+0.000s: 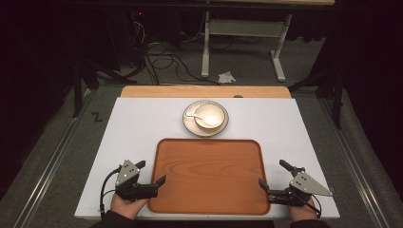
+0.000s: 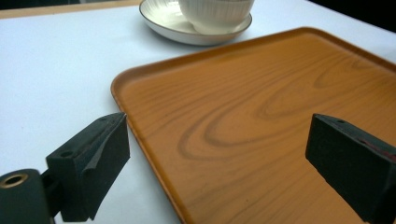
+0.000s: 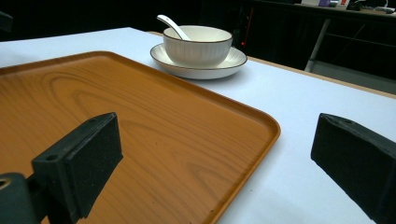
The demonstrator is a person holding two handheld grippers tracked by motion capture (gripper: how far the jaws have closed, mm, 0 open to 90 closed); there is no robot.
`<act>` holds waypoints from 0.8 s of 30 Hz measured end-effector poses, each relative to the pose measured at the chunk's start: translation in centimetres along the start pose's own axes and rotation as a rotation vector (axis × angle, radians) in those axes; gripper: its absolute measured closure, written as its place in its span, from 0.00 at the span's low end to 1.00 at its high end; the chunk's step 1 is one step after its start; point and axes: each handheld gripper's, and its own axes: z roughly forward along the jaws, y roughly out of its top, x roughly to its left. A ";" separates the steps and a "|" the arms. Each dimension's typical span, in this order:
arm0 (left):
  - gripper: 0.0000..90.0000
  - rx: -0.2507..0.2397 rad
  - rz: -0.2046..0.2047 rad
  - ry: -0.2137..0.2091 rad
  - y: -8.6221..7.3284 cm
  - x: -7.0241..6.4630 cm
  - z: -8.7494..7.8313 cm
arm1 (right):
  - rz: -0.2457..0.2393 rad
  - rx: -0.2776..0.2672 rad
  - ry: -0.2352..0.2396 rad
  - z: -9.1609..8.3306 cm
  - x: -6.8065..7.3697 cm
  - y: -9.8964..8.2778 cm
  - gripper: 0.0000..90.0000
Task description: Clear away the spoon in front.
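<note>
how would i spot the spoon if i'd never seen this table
Start at the big wooden tray near the person; just beyond its far edge a pale plate sits on the white table. A white bowl stands on that plate. The spoon is the slim white piece in the bowl, its handle leaning out over the rim.

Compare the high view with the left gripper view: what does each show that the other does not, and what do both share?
High view alone: both tools, left and right, open beside the tray, plus the white spoon in the bowl and the floor cables. Left gripper view alone: the tray's wood grain close up. Both share the orange wooden tray, white ribbed bowl and white saucer.
</note>
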 end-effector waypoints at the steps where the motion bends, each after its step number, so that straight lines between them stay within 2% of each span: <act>1: 0.08 -0.009 -0.004 0.005 0.3 0.0 0.0 | 0.000 0.001 0.000 0.0 0.0 0.0 0.03; 7: 0.09 -0.014 0.005 0.001 1.1 -0.2 0.2 | -0.002 0.000 0.000 0.0 0.0 0.0 0.03; 14: 0.09 -0.017 0.022 -0.014 2.9 -0.3 0.5 | 0.002 0.000 0.000 -0.1 0.0 0.0 0.03; 24: 0.10 -0.049 0.018 -0.017 5.3 -0.5 1.8 | 0.003 -0.009 -0.004 -0.2 -0.1 0.1 0.03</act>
